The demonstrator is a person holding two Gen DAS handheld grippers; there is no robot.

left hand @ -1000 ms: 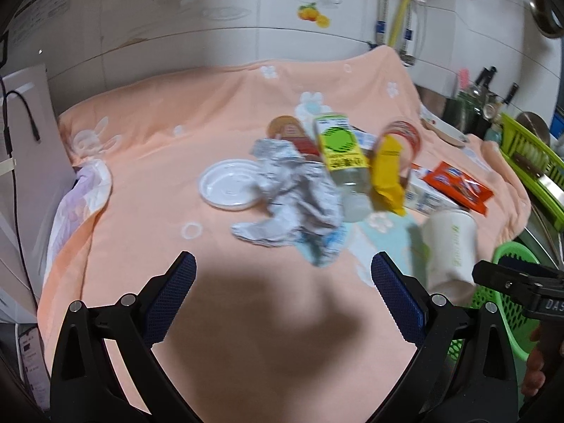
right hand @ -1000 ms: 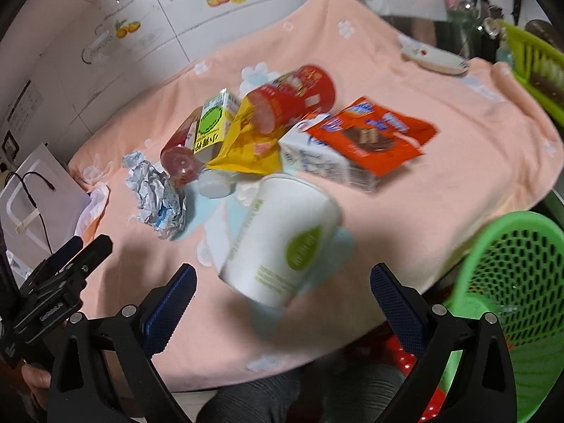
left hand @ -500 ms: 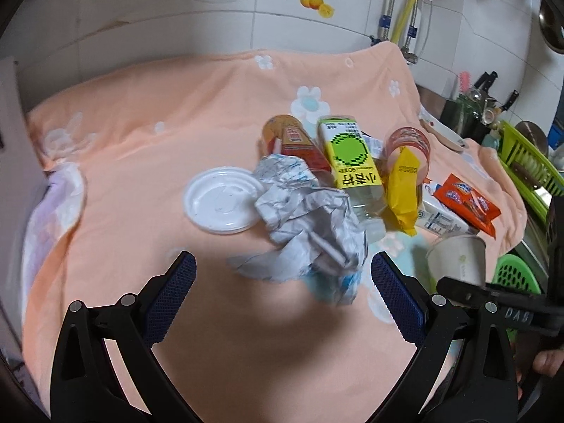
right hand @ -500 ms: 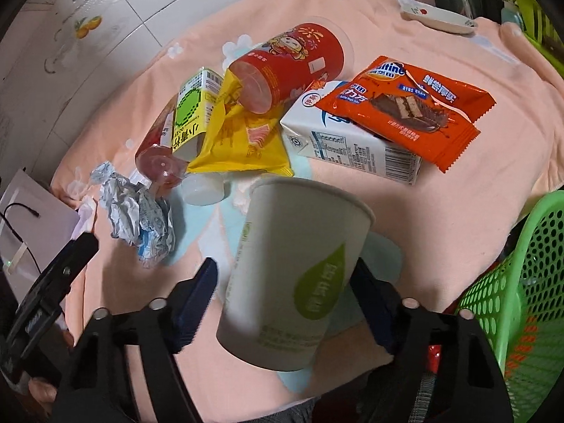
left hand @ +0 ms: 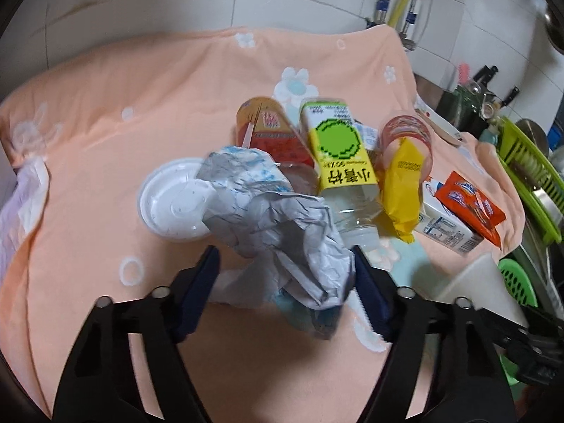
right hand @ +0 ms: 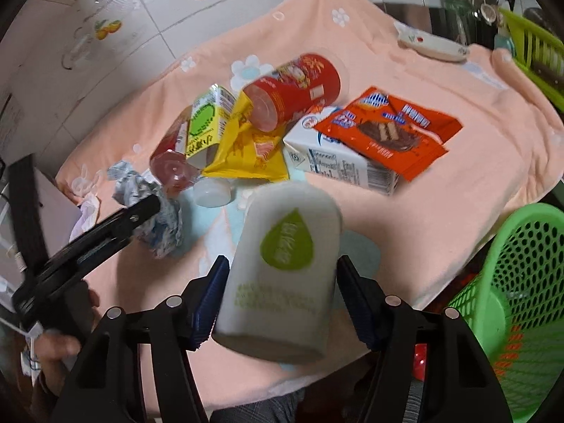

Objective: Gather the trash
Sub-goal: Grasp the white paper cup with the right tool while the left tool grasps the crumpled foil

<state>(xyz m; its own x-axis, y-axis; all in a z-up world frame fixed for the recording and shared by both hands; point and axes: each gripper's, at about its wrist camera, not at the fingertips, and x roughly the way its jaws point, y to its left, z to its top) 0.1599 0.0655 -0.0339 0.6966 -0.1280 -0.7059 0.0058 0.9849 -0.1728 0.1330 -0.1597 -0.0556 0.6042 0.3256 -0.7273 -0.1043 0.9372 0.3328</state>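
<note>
My left gripper (left hand: 285,282) is shut on a crumpled grey-white paper wad (left hand: 282,232) on the peach cloth (left hand: 141,105). My right gripper (right hand: 278,289) is shut on a white paper cup with a green leaf logo (right hand: 282,275), tilted. The cup's edge also shows in the left wrist view (left hand: 483,282). A heap of trash lies beyond: a yellow-green juice carton (left hand: 338,151), a yellow wrapper (left hand: 402,190), a red can (right hand: 296,91), a white milk carton (right hand: 342,162), an orange wafer packet (right hand: 387,130), a white lid (left hand: 172,204). A green mesh basket (right hand: 521,299) stands at the right.
A white dish (right hand: 433,42) lies at the far right of the cloth. A green dish rack (left hand: 525,165) and knives (left hand: 493,77) stand beyond the table's right end. A tiled wall runs behind. My left gripper's body (right hand: 84,243) shows in the right wrist view.
My left gripper moved forward and closed on the paper wad. My right gripper closed on the paper cup and tilted it.
</note>
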